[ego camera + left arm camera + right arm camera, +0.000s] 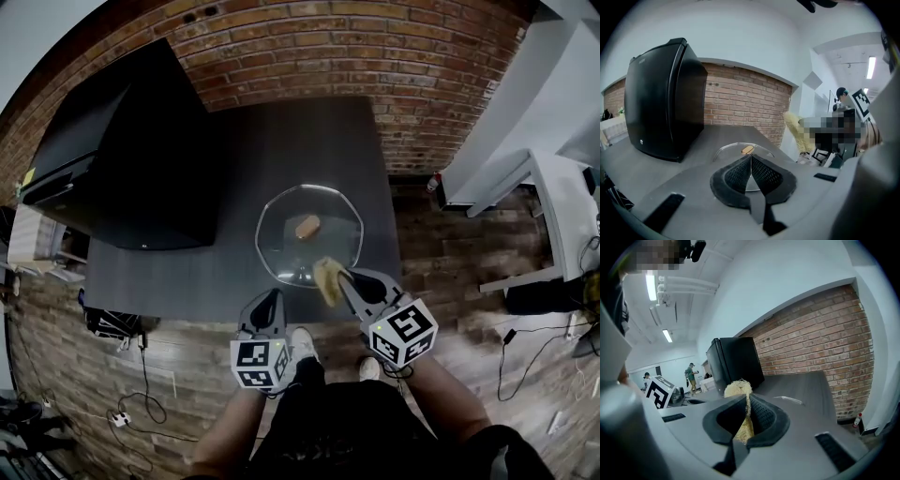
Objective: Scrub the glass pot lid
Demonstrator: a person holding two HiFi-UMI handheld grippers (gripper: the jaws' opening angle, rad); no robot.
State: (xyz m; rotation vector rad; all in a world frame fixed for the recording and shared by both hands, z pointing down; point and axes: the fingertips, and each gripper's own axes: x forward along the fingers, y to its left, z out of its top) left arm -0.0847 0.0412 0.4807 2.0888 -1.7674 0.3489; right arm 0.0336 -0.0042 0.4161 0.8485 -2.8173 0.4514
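The round glass pot lid [309, 234] with a tan knob [307, 226] lies on the dark grey table [281, 150], near its front edge. My right gripper [340, 277] is shut on a yellowish loofah scrubber [326, 279], held just above the lid's near right rim. In the right gripper view the scrubber [739, 394] pokes up between the closed jaws. My left gripper [266, 309] hangs shut and empty in front of the table edge, left of the lid. In the left gripper view the lid [745, 151] shows just beyond the closed jaws.
A big black box-like appliance [131, 150] fills the table's left half. A brick wall [375, 56] runs behind the table. White furniture [534, 141] stands to the right. Cables [141, 394] trail across the wood floor.
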